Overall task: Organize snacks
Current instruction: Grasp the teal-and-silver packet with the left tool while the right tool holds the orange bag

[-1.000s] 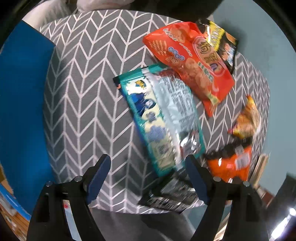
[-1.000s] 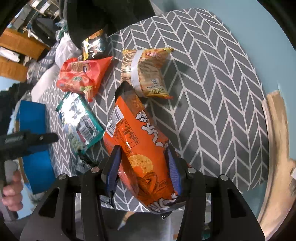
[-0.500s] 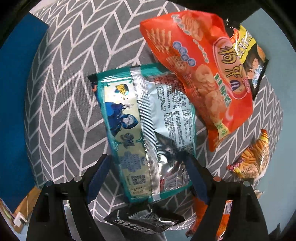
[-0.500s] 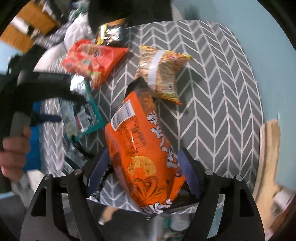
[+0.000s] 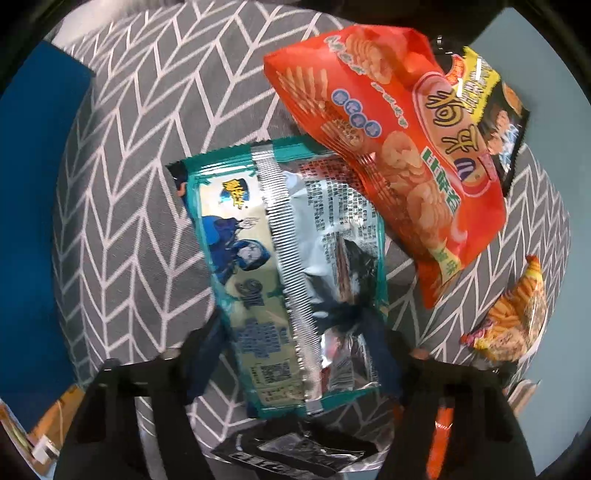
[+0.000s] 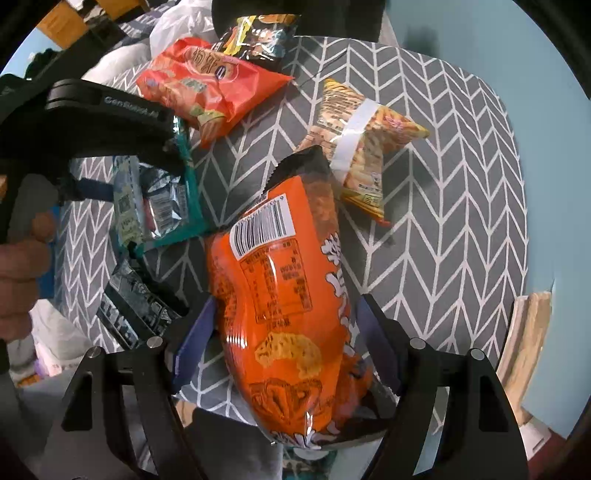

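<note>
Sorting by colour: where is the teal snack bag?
Left wrist view, centre: the teal snack bag lies between the closing left gripper jaws, its top corner under the red-orange bag.

left gripper [image 5: 295,354] lowered, closing around teal packet [image 5: 284,273], seemingly touching.

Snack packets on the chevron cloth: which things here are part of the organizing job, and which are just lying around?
Part of the job:
teal packet
red-orange packet
orange packet
yellow packet
black-and-yellow packet
dark packet

Just lying around:
white plastic bag
blue panel
</note>
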